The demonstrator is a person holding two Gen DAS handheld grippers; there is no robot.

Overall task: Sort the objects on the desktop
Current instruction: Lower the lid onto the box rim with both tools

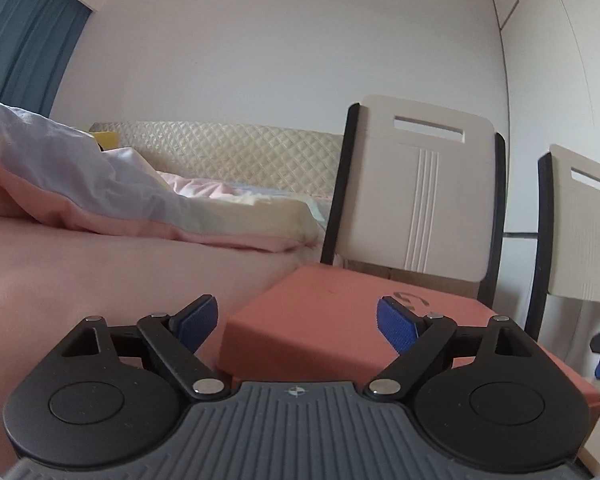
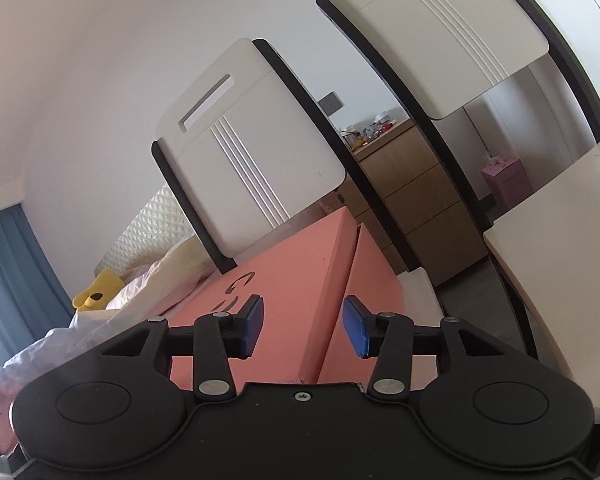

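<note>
A salmon-pink box (image 1: 324,312) with a dark headphone logo on top lies just ahead of my left gripper (image 1: 296,324). That gripper is open, its blue pads (image 1: 198,322) wide apart, and nothing is held between them. In the right wrist view the same box (image 2: 300,276) fills the space ahead, tilted by the camera's roll. A box edge runs towards the gap of my right gripper (image 2: 304,328), which is open with nothing clamped. I cannot tell whether either gripper touches the box.
A bed with a pink sheet (image 1: 80,280) and rumpled duvet (image 1: 100,184) lies left. Two white chairs with black frames (image 1: 416,192) (image 2: 252,152) stand behind the box. Farther off are a wooden drawer cabinet (image 2: 412,200), a yellow plush toy (image 2: 96,292) and blue curtains (image 1: 24,32).
</note>
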